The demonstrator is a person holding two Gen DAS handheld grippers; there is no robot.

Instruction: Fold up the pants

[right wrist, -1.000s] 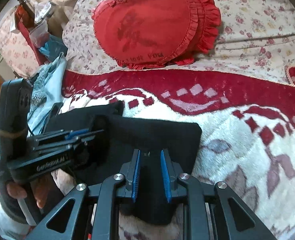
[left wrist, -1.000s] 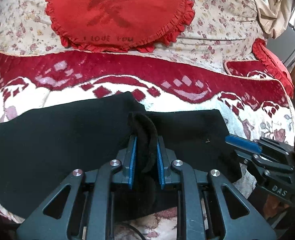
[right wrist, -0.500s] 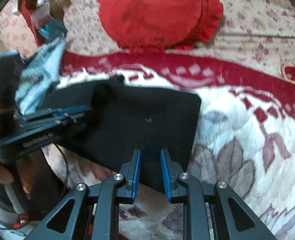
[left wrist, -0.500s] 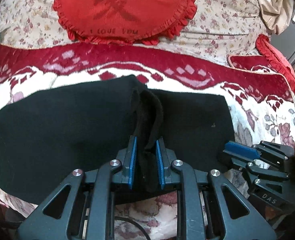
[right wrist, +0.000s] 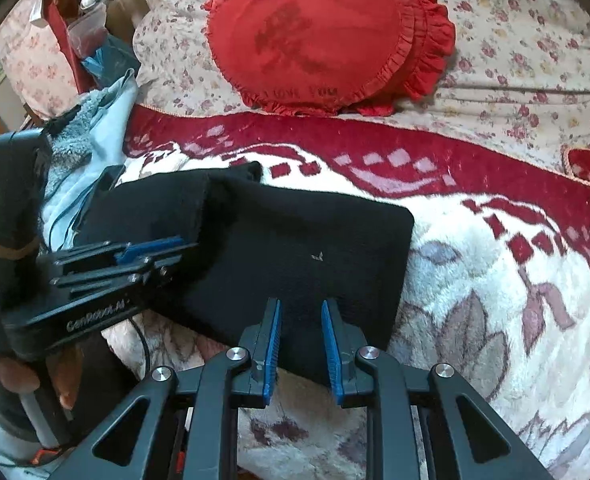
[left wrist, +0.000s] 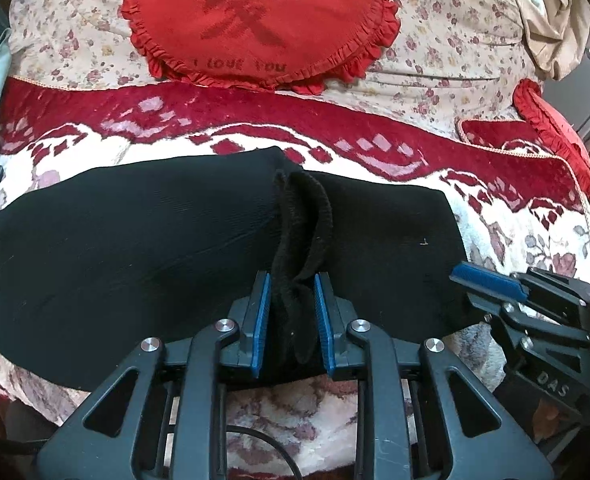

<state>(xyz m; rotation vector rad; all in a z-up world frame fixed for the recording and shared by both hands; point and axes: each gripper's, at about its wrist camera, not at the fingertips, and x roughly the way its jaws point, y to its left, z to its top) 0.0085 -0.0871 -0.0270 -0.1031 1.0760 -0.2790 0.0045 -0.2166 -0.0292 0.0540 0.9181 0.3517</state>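
Black pants (left wrist: 135, 240) lie folded across the red and white blanket (left wrist: 255, 128). My left gripper (left wrist: 291, 280) has a raised fold of the fabric between its blue pads. Its jaws are opening, and the fold still touches both pads. In the right wrist view the left gripper (right wrist: 163, 252) comes in from the left over the pants (right wrist: 315, 232). My right gripper (right wrist: 301, 308) is shut on the near edge of the pants by their right corner. It also appears in the left wrist view as the right gripper (left wrist: 483, 292) at the lower right.
A round red frilled cushion (left wrist: 255, 20) rests on the flowered bedspread (left wrist: 435, 40) behind the blanket. Another red cushion (left wrist: 551, 128) sits at the right edge. Light blue and grey cloth (right wrist: 95, 120) is piled left of the bed. A hand (right wrist: 15, 376) holds the left gripper's handle.
The pants have settled flatter and wider on the blanket. The left jaws have parted slightly around the fold. The right gripper now grips nearer the fabric's edge.
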